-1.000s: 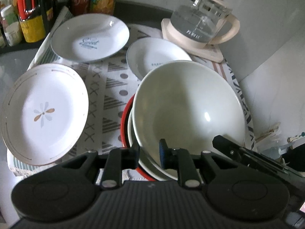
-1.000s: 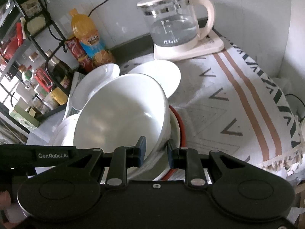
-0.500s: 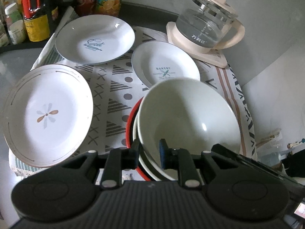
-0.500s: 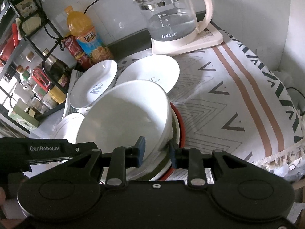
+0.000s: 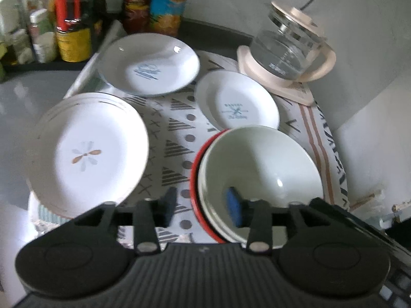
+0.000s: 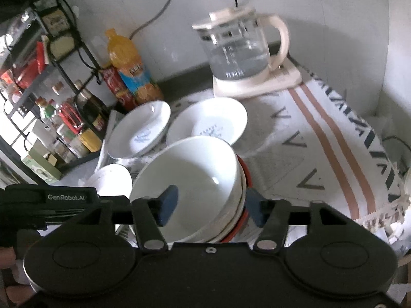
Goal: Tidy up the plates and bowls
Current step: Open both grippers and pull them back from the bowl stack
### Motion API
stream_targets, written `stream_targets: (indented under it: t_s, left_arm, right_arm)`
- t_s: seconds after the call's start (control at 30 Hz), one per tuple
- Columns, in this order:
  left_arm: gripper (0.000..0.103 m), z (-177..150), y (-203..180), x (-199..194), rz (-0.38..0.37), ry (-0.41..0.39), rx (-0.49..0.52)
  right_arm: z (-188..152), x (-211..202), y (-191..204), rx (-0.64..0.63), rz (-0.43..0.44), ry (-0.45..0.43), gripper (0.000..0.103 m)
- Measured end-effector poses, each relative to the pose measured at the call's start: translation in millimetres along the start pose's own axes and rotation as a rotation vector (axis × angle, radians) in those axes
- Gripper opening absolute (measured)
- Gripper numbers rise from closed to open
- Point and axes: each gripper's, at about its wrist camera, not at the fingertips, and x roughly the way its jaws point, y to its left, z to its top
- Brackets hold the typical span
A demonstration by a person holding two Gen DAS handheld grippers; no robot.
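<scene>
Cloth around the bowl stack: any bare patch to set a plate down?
Widest bare cloth lies right of the bowl stack, below the kettle base. A narrower strip runs between the flower plate and the stack. Behind the stack it is crowded: two small plates sit close together.

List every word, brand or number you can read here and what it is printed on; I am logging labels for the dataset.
"GenRobot.AI": white print on the left claw's black body, seen in the right wrist view.
"BAKERY": likely, but blurred, on the small plate by the kettle.
Blue print on the far plate: unreadable.
Orange bottle label, red can, kettle markings, shelf jars: too blurred.
</scene>
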Motion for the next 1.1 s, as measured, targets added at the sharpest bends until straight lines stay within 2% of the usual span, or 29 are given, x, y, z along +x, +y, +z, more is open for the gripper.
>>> stream_targets:
  t_s: [0.07,0.13,0.27,0.5,0.67,0.83,1.1]
  left_arm:
    - [0.065,-2.2,4.3,-8.1,0.005,-0.015,-0.013]
    - [0.072,-5.4,9.4,-18.8,0.013,-0.041,-0.030]
    - [0.081,-12.3,21.4,-38.8,0.043,-0.087,-0.052]
    - [0.093,-27.7,47.4,-67.5,0.105,-0.149,-0.081]
    - [0.103,-36.5,65.5,-84.3,0.152,-0.185,-0.089]
    - [0.103,-47.1,80.3,-100.6,0.179,-0.227,-0.112]
    - [0.103,-55.0,98.3,-117.4,0.197,-0.248,-0.154]
  right_arm:
    - [-0.9,-6.3,0.7,0.002,0.011,-0.017,0.073]
    - [-2.5,-12.7,2.5,0.004,0.028,-0.038,0.090]
    - [-8.6,-24.7,7.3,0.008,0.064,-0.096,0.102]
    - [-17.8,-28.8,21.5,0.035,0.100,-0.128,0.103]
    - [-25.9,-31.8,36.4,-0.008,0.107,-0.128,0.103]
    - [-29.3,-39.5,53.1,-0.065,0.100,-0.140,0.103]
    - [-31.6,-37.4,74.7,-0.129,0.140,-0.073,0.103]
